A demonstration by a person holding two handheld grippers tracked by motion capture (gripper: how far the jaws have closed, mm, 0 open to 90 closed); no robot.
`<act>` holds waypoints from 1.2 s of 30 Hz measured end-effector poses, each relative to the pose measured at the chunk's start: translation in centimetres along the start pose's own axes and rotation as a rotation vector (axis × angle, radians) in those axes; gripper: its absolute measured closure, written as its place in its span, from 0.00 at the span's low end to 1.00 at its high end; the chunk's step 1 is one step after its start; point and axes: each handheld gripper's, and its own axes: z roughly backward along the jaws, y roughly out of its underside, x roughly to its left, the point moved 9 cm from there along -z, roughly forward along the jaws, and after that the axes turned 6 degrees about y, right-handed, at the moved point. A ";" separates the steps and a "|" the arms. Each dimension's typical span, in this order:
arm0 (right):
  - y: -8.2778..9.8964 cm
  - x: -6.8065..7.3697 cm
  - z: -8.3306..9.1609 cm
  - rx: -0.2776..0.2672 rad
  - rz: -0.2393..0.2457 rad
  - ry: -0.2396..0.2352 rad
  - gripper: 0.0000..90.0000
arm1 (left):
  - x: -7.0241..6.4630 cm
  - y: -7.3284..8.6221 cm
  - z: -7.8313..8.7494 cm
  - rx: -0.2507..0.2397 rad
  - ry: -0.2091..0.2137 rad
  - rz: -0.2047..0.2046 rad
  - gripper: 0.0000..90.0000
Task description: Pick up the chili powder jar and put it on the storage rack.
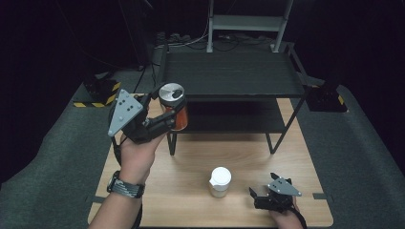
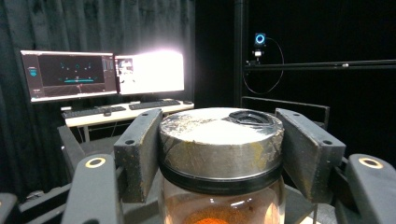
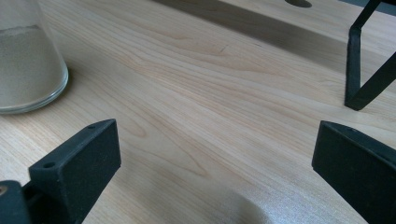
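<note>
Item held: glass jar (image 1: 175,107) with a silver metal lid (image 2: 222,140) and orange contents, upright, lifted clear of the counter (image 1: 191,157).
Jar position: between the pads of the left tongs (image 1: 168,114), just in front of the black shelf rack (image 1: 231,76), level with the front edge of its upper shelf.
Left tongs: clenched on the jar; in the left gripper view both black pads (image 2: 137,149) press the sides of the lid and its dark band, one on each side.
Left hand (image 1: 138,155): grips the tongs from below, a watch on the wrist.
Lid detail: a dark round recess in the top, on the side far from the tongs.
Right tongs (image 1: 260,195): released, nothing between the pads; resting low at the near right part of the counter, bare wood grain in the wide gap.
Second jar (image 1: 219,181): white-lidded, pale powder inside, standing on the counter just left of the right tongs and well apart from the left tongs.
Rack leg (image 3: 357,70): black, ahead and to the right of the right tongs.
Beyond the left tongs: two lit monitors (image 2: 105,74) on a desk with keyboards.
</note>
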 end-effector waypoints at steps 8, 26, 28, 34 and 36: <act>0.0 -0.1 0.0 -0.004 -0.006 -0.002 0.00 | 0.5 -0.9 -1.6 -0.015 -0.009 -0.001 0.38; 0.1 -0.2 0.1 -0.008 -0.009 -0.008 0.00 | 0.7 -3.1 -5.7 -0.025 -0.028 -0.009 0.38; 0.1 -0.2 0.1 -0.009 -0.012 -0.010 0.00 | 0.6 -3.2 -6.3 -0.024 -0.031 -0.012 0.38; 0.1 -0.2 0.1 -0.010 -0.012 -0.013 0.00 | 0.7 -3.0 -7.5 -0.027 -0.033 -0.013 0.38; 0.1 -0.3 0.1 -0.010 -0.013 -0.014 0.00 | 0.8 -2.8 -8.1 -0.024 -0.035 -0.018 0.38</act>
